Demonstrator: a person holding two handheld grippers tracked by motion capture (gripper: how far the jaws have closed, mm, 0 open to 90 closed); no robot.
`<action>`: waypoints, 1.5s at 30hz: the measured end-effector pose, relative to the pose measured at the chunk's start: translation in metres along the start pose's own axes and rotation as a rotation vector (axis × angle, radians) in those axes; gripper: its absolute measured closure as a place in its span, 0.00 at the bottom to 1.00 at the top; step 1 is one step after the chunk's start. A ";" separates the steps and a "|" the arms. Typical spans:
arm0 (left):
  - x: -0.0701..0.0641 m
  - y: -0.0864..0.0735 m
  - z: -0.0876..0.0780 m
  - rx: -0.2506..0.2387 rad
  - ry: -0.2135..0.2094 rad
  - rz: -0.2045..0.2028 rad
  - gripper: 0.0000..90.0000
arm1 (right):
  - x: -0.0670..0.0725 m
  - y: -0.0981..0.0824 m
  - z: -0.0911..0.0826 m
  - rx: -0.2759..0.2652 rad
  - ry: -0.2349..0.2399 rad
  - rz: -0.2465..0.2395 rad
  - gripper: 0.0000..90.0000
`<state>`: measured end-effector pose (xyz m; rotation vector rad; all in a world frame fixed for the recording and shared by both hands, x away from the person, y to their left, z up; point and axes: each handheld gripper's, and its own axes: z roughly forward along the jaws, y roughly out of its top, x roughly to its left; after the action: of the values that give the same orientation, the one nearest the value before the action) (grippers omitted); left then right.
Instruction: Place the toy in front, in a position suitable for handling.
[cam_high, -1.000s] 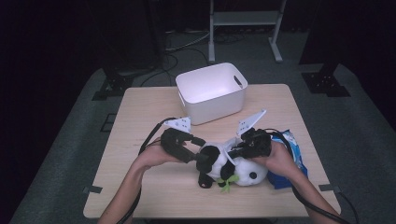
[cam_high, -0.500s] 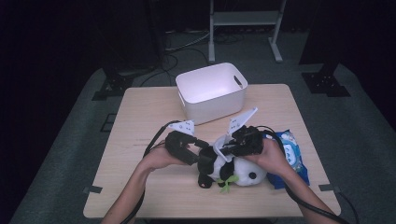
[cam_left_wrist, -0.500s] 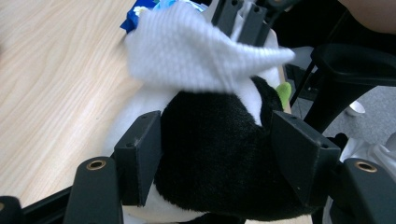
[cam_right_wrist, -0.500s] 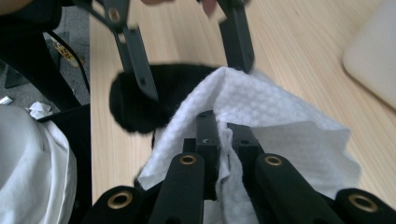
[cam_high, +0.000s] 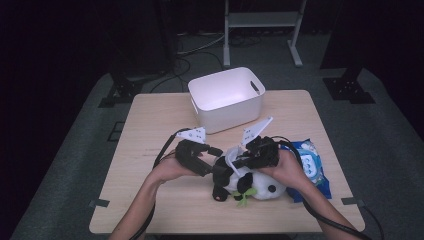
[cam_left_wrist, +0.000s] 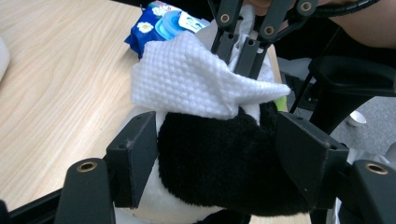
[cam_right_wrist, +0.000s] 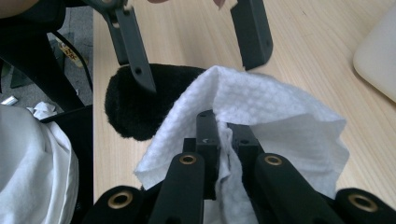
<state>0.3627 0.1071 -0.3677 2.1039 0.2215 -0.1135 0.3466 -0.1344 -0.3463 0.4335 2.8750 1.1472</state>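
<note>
Nearest me, at about six o'clock on the table, the black-and-white plush panda toy lies on its side, and both hands work on it. The left gripper straddles the panda's black furry limb, its jaws having just eased wider; from the left gripper view I cannot tell whether the pads press the fur or merely flank it. The right gripper is clenched on a white embossed wet wipe, draped over the toy's black part. The risk, as I judge it, is that the loosening left hold lets the panda roll or slide when the wipe drags across it, so the rubbing shoves the toy instead of cleaning it; the wipe, pinched by one bunched edge, could also tug free or fold up. Just beyond, at four o'clock, sits the blue soft pack of wipes with its round lid, close enough for an elbow to nudge it. At twelve o'clock stands the white plastic bin, empty inside. The pale wooden table rests on grey carpet, with dark stands and cables in the gloom behind.
</note>
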 end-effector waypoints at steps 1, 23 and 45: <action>-0.001 0.000 -0.001 -0.003 0.001 0.001 0.33 | 0.000 0.000 0.000 -0.001 -0.001 0.000 0.94; 0.005 -0.034 -0.007 0.013 0.004 0.004 0.27 | -0.005 -0.002 -0.004 0.005 -0.013 0.016 0.94; 0.018 -0.045 0.029 0.034 0.034 0.064 0.12 | -0.006 0.000 -0.003 0.012 -0.004 0.015 0.94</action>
<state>0.3714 0.1074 -0.4233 2.1457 0.1740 -0.0438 0.3516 -0.1377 -0.3450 0.4580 2.8814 1.1309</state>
